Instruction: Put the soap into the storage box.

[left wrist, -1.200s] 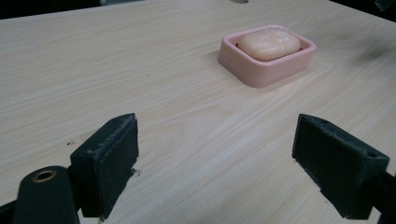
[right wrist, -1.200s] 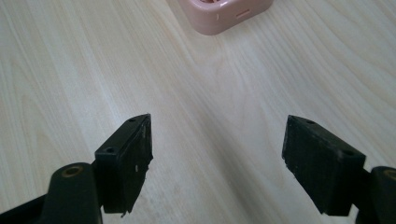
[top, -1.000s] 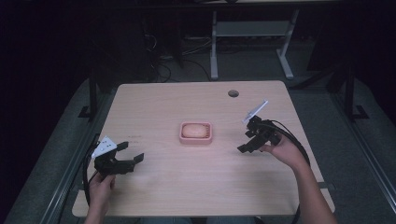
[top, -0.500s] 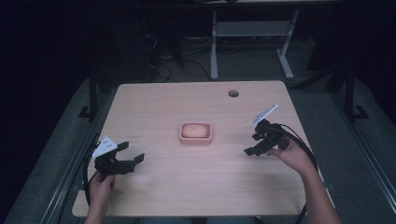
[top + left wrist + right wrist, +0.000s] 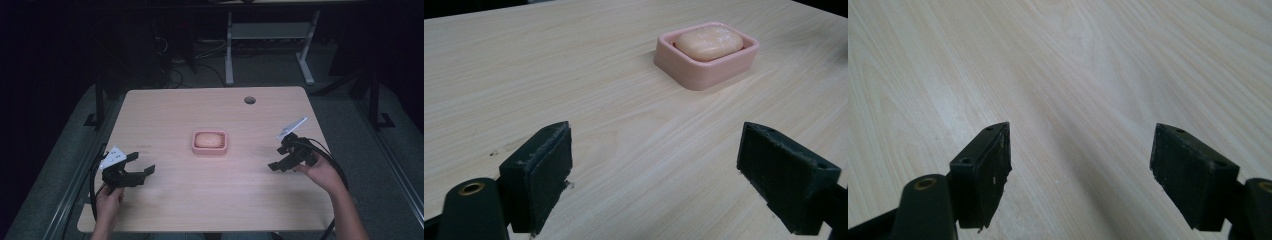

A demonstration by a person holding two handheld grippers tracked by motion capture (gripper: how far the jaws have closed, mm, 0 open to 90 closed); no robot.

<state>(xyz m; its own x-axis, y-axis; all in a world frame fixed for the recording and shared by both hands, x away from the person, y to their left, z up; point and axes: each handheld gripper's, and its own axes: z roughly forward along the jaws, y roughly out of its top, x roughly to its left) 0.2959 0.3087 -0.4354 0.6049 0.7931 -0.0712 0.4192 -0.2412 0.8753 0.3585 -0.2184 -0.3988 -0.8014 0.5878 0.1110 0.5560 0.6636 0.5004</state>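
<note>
A pink soap dish (image 5: 210,143) sits at the middle of the table with a pale bar of soap (image 5: 208,139) lying in it. From the left gripper view the soap dish (image 5: 707,60) and the soap (image 5: 709,42) lie ahead to the right. My left gripper (image 5: 142,164) rests low near the table's left front, open and holding nothing. Its jaws (image 5: 659,170) stand wide apart over bare wood. My right gripper (image 5: 278,159) hovers right of the dish, open and holding nothing, its jaws (image 5: 1088,175) wide over bare wood.
The light wooden table (image 5: 165,115) has a round cable hole (image 5: 249,100) near its far edge. Cables trail from both grippers off the table's sides. Dark floor and metal desk legs (image 5: 228,50) lie beyond the far edge.
My right gripper has moved a little toward the table's right front, away from the dish. The left gripper has hardly moved.
</note>
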